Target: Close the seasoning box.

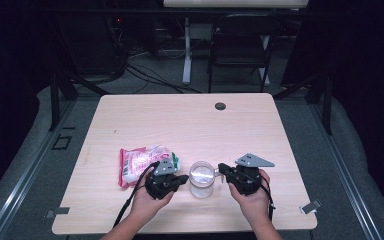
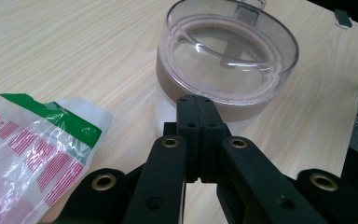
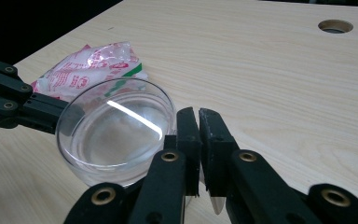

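With both the left gripper (image 1: pixel 182 178) and right gripper (image 1: pixel 222 170) clenched on nothing, flanking the clear lidded jar (image 1: pixel 201 178) near the worktop's (image 1: pixel 180 120) front edge beside the snack packet (image 1: pixel 140 162), 1 careless nudge could topple it.

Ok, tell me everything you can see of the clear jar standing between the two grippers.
The jar is a short, round, see-through container, plastic by its look, standing upright near the front edge of the table. A clear lid with a raised rim and a small tab covers its mouth. Nothing can be made out inside it. The pink and green packet lies to its left, apart from it. The left gripper points at its side with jaws shut; the right gripper, also shut, sits at its other side. Contact cannot be told.
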The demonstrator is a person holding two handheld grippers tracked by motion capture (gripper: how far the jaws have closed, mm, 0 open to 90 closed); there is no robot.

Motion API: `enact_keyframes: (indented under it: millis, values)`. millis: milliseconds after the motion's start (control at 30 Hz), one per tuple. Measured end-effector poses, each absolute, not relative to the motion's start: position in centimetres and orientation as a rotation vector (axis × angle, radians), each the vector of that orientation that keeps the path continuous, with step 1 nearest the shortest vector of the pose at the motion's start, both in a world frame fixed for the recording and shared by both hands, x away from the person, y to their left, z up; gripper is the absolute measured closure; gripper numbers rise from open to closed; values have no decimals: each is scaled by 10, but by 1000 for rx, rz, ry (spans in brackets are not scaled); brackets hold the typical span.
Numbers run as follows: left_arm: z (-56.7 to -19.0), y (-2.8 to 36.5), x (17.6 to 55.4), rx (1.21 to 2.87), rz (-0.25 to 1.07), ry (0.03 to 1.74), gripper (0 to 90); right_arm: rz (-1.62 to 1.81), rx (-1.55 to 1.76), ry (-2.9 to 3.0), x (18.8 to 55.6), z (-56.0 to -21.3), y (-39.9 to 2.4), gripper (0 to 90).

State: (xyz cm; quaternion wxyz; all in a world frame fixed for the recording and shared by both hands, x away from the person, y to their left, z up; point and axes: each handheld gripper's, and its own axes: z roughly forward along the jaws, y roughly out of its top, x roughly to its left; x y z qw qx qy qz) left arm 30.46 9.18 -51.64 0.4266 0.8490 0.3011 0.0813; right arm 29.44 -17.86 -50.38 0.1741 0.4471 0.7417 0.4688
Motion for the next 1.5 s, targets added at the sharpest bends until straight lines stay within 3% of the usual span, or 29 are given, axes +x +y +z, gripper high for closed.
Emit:
enact_keyframes:
  millis: [700, 1133, 1367, 1500]
  values:
    - [-503, 91, 303, 2081, 205, 724, 900, 1342, 1266, 2082, 291, -506, -179, 844]
    - [-489, 81, 306, 2074, 205, 682, 893, 1324, 1102, 2145, 263, -494, -172, 649]
    - [-482, 76, 307, 2047, 225, 673, 767, 1296, 1048, 2172, 256, -495, -166, 516]
    - [-482, 75, 307, 2040, 227, 679, 721, 1268, 1026, 2181, 254, -497, -163, 501]
